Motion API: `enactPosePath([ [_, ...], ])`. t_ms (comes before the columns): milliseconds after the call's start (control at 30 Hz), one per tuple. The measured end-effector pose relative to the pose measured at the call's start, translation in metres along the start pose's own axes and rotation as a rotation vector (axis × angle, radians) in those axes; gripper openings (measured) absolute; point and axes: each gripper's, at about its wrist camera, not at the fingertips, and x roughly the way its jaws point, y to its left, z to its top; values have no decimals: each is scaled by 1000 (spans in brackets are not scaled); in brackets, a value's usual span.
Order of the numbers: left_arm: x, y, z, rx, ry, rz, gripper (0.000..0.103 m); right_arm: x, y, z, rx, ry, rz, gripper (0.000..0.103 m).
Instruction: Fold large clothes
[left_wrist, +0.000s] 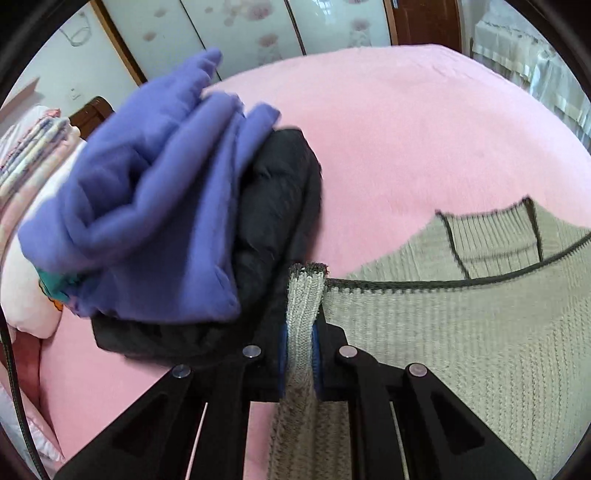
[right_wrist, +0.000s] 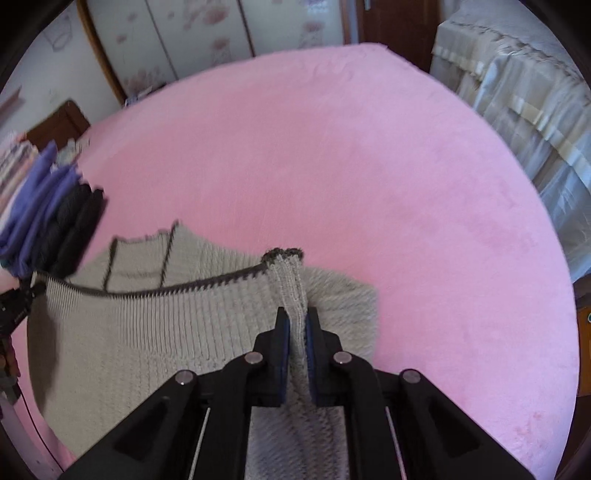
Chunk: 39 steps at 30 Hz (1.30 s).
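**Both grippers pinched the hem of a knit sweater over a pink bed**

The left gripper (left_wrist: 300, 332), black with blue pads, was closed on a bunched corner of the beige ribbed knit sweater with dark trim (left_wrist: 461, 332); the fabric stood up between its fingers and poked out past the tips. The right gripper (right_wrist: 297, 325), of the same make, was likewise clamped on a pinched fold of that sweater (right_wrist: 166, 325) at the opposite corner of the same dark-edged hem. In the right wrist view the hem ran taut from the right gripper's fingers leftward to the other gripper at the picture's left edge, and the sweater's body hung below that line, with its collar end lying on the pink fleece bedspread (right_wrist: 369, 166) beyond.

Just left of the left gripper, a stack of folded garments sat on the bedspread (left_wrist: 424, 129): a purple fleece garment (left_wrist: 147, 206) on top of a black quilted one (left_wrist: 280, 206). A pile of patterned bedding (left_wrist: 37, 147) lay farther left. Behind the bed stood floral-printed wardrobe doors (left_wrist: 258, 29), and a pale covered piece of furniture (right_wrist: 517, 103) stood to the right.
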Motion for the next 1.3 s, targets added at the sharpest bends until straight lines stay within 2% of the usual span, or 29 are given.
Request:
enactPosePath([
  [133,2,-2,24,-1,-48,44,8,-6,-10,15,33,-46,-30,7],
  [233,23,-4,34,-27,-24,81,8,8,-13,24,63,-52,-40,7],
  [367,54,-18,28,-40,10,135,8,34,-12,29,58,-40,-76,7],
  [500,74,-35,18,26,-5,203,9,69,-13,25,54,-9,-137,7],
  [567,83,-48,10,117,-11,259,11,78,-15,19,54,4,-153,7],
  [667,91,-68,-1,248,-30,343,25,82,-12,18,47,10,-176,9],
  [733,87,-73,-5,281,-51,352,36,77,-11,20,47,17,-173,11],
  [767,84,-73,-5,278,-61,339,42,73,-10,21,50,21,-168,12],
  [800,78,-74,-3,270,-71,326,55,66,-8,21,53,17,-160,12],
  [833,70,-73,-2,256,-87,309,63,57,-6,21,53,1,-154,12],
  [900,49,-70,-2,222,-126,272,69,35,-1,21,56,-40,-144,12],
  [933,36,-69,-2,206,-152,269,78,25,4,19,56,-59,-137,12],
  [1000,5,-66,-4,166,-208,272,88,-3,17,9,55,-121,-130,13],
  [1067,-29,-61,-13,105,-241,242,92,-25,32,-5,47,-163,-96,18],
  [1167,-69,-57,-37,-3,-232,139,92,-50,62,-38,47,-185,17,26],
  [1233,-89,-59,-62,-77,-207,58,92,-55,88,-64,42,-131,126,27],
  [1300,-106,-66,-90,-116,-180,17,92,-53,117,-89,15,-64,187,27],
])
